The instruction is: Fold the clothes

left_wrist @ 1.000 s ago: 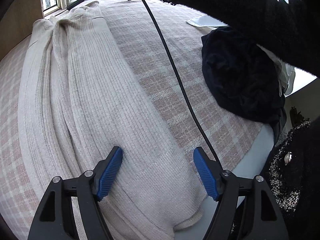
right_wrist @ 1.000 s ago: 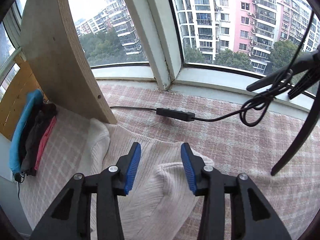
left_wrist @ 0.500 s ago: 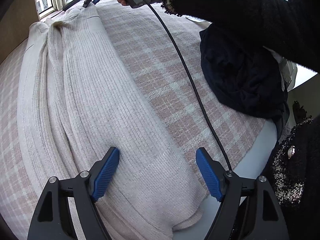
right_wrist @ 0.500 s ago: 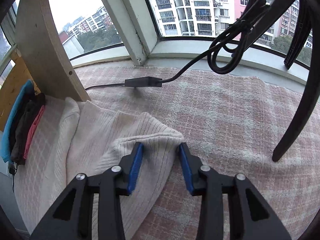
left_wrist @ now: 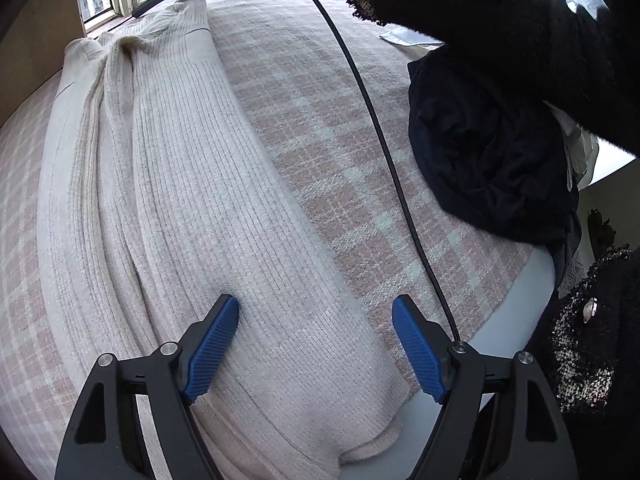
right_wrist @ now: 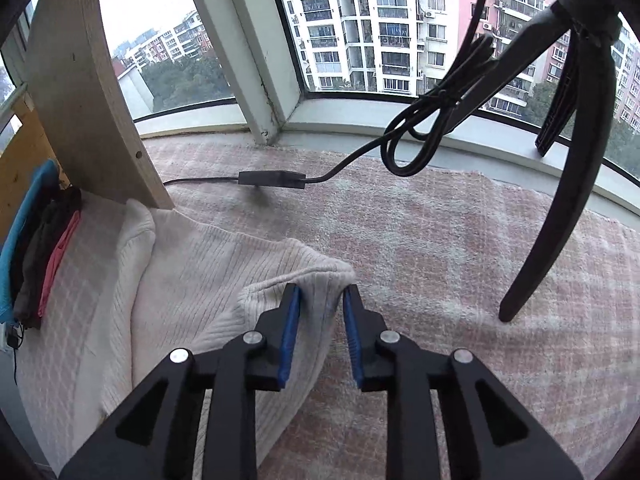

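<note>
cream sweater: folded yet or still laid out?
Laid out lengthwise, not folded across. The cream sweater stretches along the plaid blanket; only its far corner is bunched between the right gripper pads, whose jaws have just been opening slightly.

pink checked bedcover (right_wrist: 440, 248), black cable (right_wrist: 420, 140), wooden panel (right_wrist: 80, 100), apartment blocks (right_wrist: 360, 20) through window

Bed surface covered by pink-and-white checked blanket (left_wrist: 320, 128), running up to the window sill at the far end. On it: cream ribbed knit sweater (left_wrist: 192, 200) laid lengthwise along the left; crumpled dark garment (left_wrist: 480, 148) at the right edge; black cable with inline box (right_wrist: 272, 179) at the far end near the sill; wooden board (right_wrist: 80, 92) standing far left.
</note>
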`<state>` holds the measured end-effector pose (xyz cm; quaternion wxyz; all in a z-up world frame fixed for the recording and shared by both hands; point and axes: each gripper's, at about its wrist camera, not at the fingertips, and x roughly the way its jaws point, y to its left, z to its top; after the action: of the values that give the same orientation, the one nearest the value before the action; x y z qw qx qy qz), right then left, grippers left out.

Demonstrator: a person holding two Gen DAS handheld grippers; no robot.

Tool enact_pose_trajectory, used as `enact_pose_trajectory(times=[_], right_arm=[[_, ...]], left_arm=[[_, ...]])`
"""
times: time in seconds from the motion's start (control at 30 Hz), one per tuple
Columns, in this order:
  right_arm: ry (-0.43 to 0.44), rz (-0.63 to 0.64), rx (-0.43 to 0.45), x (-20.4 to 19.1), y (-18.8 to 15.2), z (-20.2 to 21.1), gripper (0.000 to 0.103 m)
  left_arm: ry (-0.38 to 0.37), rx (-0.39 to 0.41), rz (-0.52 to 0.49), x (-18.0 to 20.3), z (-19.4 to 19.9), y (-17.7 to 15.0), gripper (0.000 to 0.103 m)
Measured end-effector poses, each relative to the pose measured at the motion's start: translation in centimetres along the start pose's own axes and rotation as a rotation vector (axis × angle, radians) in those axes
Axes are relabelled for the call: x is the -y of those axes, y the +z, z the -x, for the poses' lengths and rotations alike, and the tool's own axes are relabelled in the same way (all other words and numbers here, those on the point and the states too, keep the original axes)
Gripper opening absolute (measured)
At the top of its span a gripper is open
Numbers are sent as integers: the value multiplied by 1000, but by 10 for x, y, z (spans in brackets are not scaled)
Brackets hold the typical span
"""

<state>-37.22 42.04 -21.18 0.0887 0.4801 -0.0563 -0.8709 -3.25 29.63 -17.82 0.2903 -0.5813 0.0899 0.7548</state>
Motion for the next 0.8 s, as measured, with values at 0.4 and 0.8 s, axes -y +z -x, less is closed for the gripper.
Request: enact_pose_trajectory(times=[0.4,0.8], right_arm=[[255,238,-181,-123,-90,36,23],[189,45,-80,-103,-161,142,36]], left_arm=[[83,161,276,-68,114,-56,55],[115,109,260,-138,125,-116,57]])
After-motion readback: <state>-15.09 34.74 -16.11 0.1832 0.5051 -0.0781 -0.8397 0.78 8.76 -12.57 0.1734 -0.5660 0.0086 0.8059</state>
